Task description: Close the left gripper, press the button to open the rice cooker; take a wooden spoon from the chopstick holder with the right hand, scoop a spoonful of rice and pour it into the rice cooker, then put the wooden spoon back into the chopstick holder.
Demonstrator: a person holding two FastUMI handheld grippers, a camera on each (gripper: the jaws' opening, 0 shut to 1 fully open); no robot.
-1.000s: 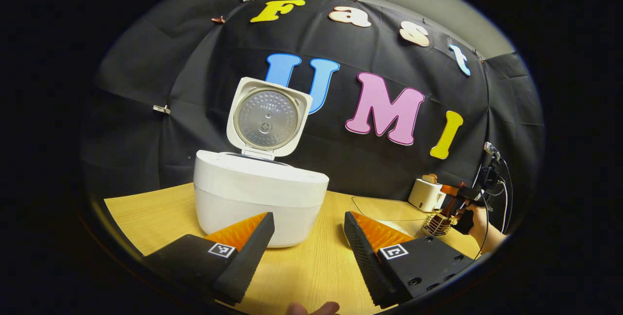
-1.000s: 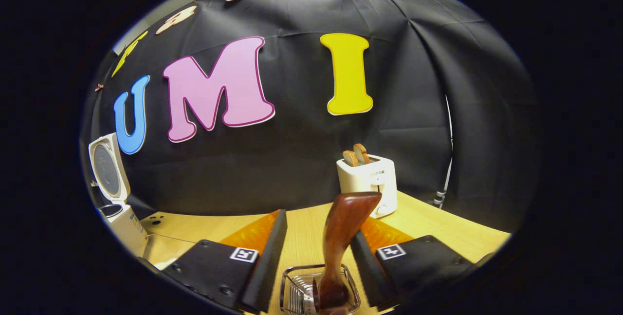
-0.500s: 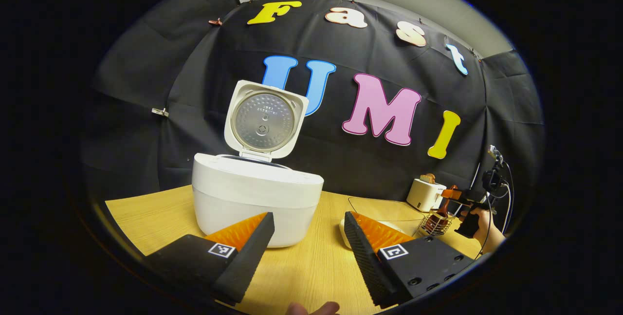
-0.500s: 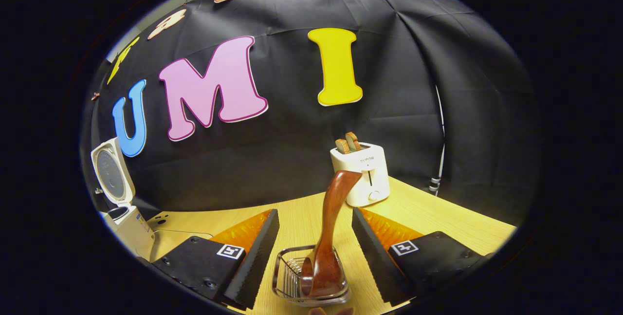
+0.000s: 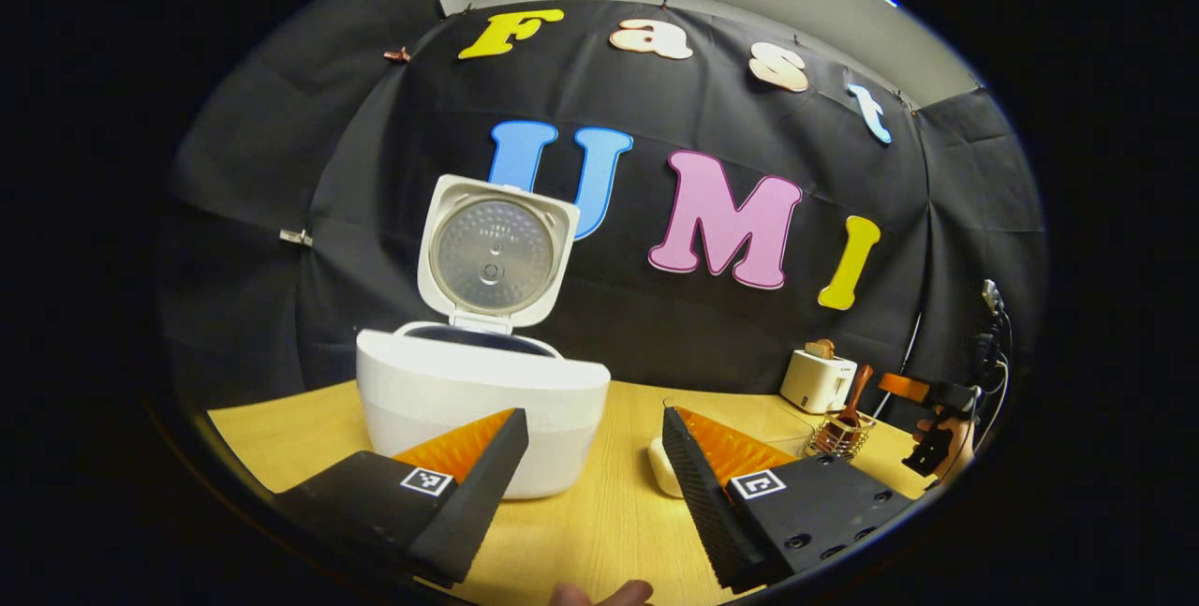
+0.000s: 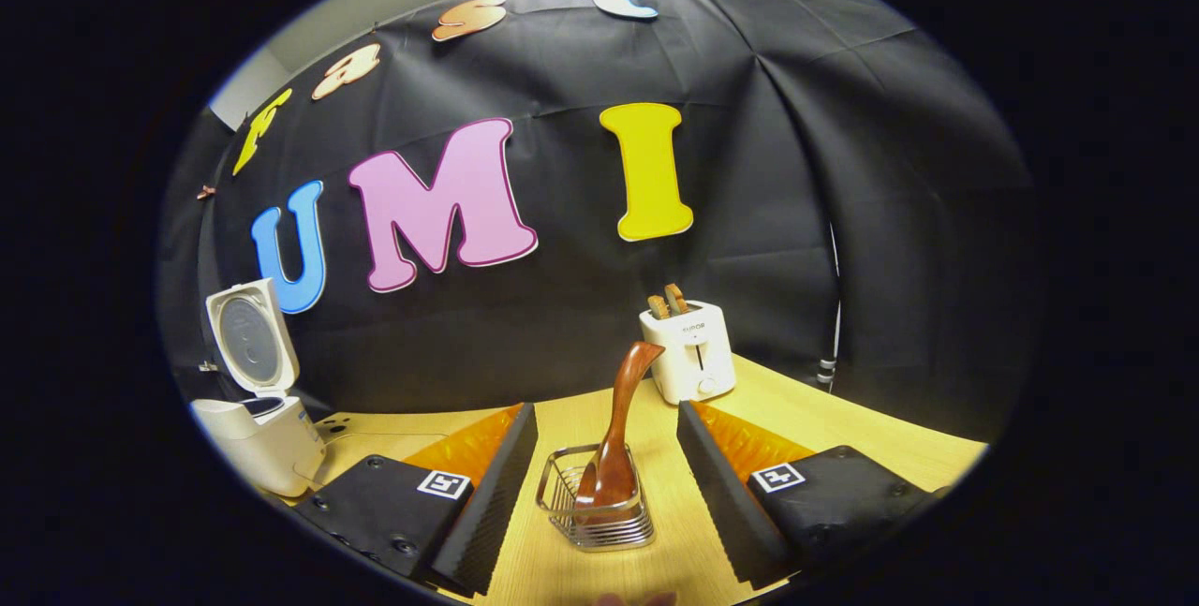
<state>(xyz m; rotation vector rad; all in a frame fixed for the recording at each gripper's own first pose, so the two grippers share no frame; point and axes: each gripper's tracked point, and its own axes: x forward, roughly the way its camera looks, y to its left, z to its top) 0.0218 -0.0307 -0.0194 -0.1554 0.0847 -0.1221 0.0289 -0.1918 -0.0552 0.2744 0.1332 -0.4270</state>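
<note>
Right gripper view: right claw (image 6: 607, 484) gapes empty over wooden table (image 6: 843, 428); left claw (image 5: 595, 484) likewise.

1 rice cooker (image 5: 482, 409), lid up, at 9 o'clock on the table (image 6: 824, 428). 1 toaster (image 6: 691, 358) w/ 2 bread slices (image 6: 667, 299) at 12. 1 wire chopstick holder (image 6: 599, 508) w/ 1 wooden spoon (image 6: 618, 437) at 6. 2 grippers: left gripper (image 5: 595, 437), right gripper (image 6: 607, 428).
</note>
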